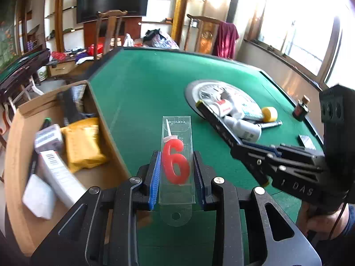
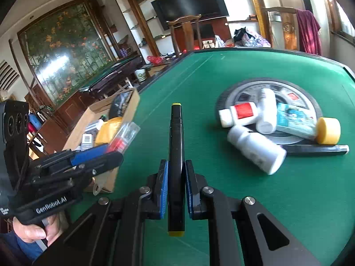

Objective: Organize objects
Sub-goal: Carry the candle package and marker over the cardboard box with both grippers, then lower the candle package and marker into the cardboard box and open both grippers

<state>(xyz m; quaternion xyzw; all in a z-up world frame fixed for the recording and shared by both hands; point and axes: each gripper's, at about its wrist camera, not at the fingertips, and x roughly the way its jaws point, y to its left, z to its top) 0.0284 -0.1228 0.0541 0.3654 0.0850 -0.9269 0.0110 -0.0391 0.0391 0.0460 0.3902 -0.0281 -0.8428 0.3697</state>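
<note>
Transfer step, by my reading — left tool [image 1: 177,173] clamps the candle pack [image 1: 176,161], right tool [image 2: 175,188] the marker [image 2: 176,155], both beside the box [image 1: 17,144]; next, release over it.

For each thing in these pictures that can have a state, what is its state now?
left gripper: shut on candle pack
candle pack: sealed, held above table
right gripper: shut on black marker
black marker: capped, held
cardboard box: open, partly filled
white bottles: lying down, capped
yellow cap: on its side
television: off
</note>
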